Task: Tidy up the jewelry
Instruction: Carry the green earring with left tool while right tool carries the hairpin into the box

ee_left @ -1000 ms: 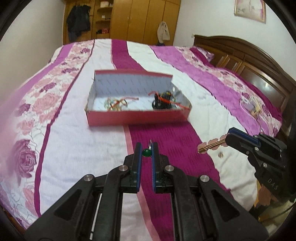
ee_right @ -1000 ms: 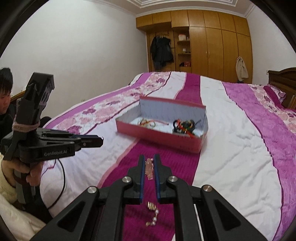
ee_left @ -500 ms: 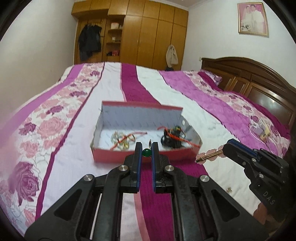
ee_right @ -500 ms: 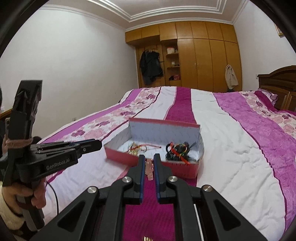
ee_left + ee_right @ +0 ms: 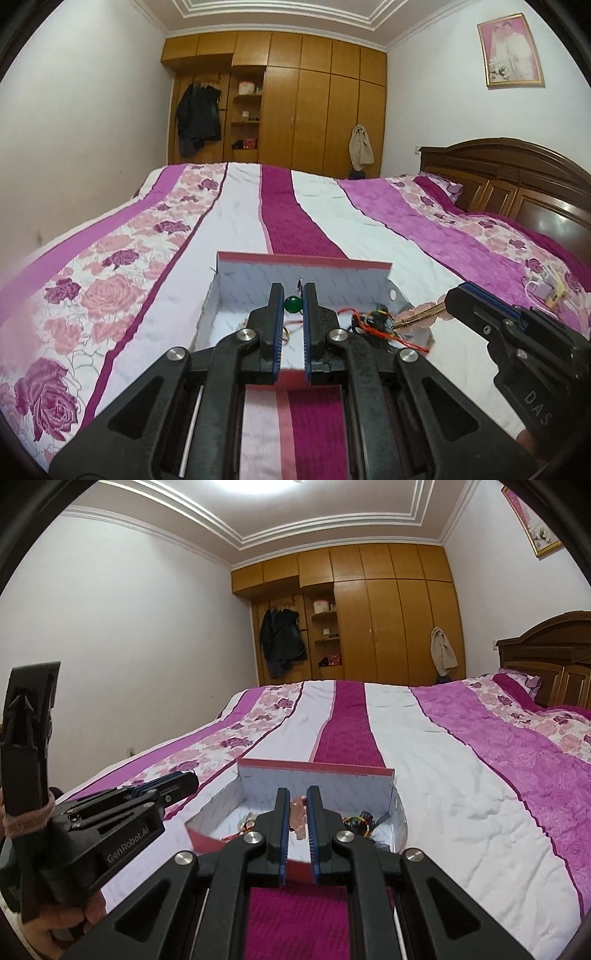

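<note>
A pink box with a white inside (image 5: 303, 264) (image 5: 314, 770) lies on the bed. My left gripper (image 5: 293, 295) is shut on a green bead pendant (image 5: 293, 304) and holds it over the box's near part. My right gripper (image 5: 296, 801) is shut on a pale pink jewelry piece (image 5: 298, 818), also over the box. In the left wrist view the right gripper (image 5: 448, 306) shows at the right with the pink and gold piece (image 5: 421, 315) sticking out. A dark tangle of red, green and yellow cords (image 5: 376, 321) (image 5: 360, 821) lies in the box's right part, and gold pieces (image 5: 247, 821) in its left.
The bed has a striped pink, white and purple cover (image 5: 280, 206). A wooden headboard (image 5: 517, 184) stands at the right and a wardrobe (image 5: 314, 107) at the far wall. A small item (image 5: 546, 290) lies on the cover near the headboard. The left gripper's body (image 5: 110, 830) fills the right view's left.
Both grippers have moved forward over the box with their pieces still held, and both views have tilted up. The loose jewelry on the cover in front has gone out of view.
</note>
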### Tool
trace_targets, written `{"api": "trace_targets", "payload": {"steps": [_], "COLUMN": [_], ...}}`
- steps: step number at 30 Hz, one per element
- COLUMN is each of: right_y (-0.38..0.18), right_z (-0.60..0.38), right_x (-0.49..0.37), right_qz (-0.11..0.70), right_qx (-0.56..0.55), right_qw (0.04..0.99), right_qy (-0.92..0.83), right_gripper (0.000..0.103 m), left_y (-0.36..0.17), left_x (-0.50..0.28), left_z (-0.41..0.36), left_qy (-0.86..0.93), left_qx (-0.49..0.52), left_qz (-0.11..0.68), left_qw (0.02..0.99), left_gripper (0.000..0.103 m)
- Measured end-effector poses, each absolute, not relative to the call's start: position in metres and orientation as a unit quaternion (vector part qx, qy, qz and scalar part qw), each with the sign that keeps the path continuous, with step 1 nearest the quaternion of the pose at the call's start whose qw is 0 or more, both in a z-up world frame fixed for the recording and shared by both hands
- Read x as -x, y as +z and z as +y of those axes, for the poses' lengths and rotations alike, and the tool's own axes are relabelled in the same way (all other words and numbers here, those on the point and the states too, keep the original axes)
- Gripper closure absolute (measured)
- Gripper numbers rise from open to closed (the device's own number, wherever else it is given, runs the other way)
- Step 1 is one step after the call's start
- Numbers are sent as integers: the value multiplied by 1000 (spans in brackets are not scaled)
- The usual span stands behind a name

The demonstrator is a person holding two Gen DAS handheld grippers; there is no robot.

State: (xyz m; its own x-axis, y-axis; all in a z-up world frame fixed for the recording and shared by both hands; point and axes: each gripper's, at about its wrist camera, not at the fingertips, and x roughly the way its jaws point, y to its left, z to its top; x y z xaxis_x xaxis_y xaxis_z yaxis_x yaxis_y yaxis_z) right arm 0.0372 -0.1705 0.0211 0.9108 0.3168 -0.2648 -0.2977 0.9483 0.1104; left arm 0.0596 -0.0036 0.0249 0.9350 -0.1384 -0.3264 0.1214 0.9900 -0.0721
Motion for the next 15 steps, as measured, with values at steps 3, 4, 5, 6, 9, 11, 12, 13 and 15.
{"api": "trace_targets", "payload": {"steps": [3, 4, 5, 6, 9, 11, 12, 13, 15], "right_y": [19, 19, 19, 18, 17, 15, 14, 13, 10], "right_z": [-167, -165, -164, -163, -161, -160, -160, -159, -160], "right_x": [-46, -49, -53, -56, -65, -72, -76, -79, -87], "right_qz": [137, 135, 134, 134, 134, 136, 138, 140, 146], "right_qx": [-33, -31, -30, -30, -28, -30, -31, -31, -36], "right_qw": [979, 979, 980, 980, 981, 981, 981, 981, 980], "right_qy": [150, 148, 144, 142, 135, 132, 130, 129, 127], "right_gripper": [92, 92, 92, 92, 92, 92, 92, 92, 92], "left_y": [23, 23, 22, 22, 19, 18, 18, 17, 16], "left_x": [-65, -69, -71, -74, -82, -87, -90, -94, -99], "left_z": [-6, -5, -5, -5, -6, -7, -7, -7, -8], "left_qy": [-59, -57, -55, -54, -46, -41, -38, -36, -30], "left_qx": [21, 25, 27, 29, 28, 26, 26, 26, 24], "left_qz": [160, 158, 157, 157, 153, 150, 151, 151, 147], "left_qw": [985, 986, 986, 986, 987, 987, 987, 988, 988], "left_gripper": [102, 102, 102, 102, 102, 102, 102, 102, 102]}}
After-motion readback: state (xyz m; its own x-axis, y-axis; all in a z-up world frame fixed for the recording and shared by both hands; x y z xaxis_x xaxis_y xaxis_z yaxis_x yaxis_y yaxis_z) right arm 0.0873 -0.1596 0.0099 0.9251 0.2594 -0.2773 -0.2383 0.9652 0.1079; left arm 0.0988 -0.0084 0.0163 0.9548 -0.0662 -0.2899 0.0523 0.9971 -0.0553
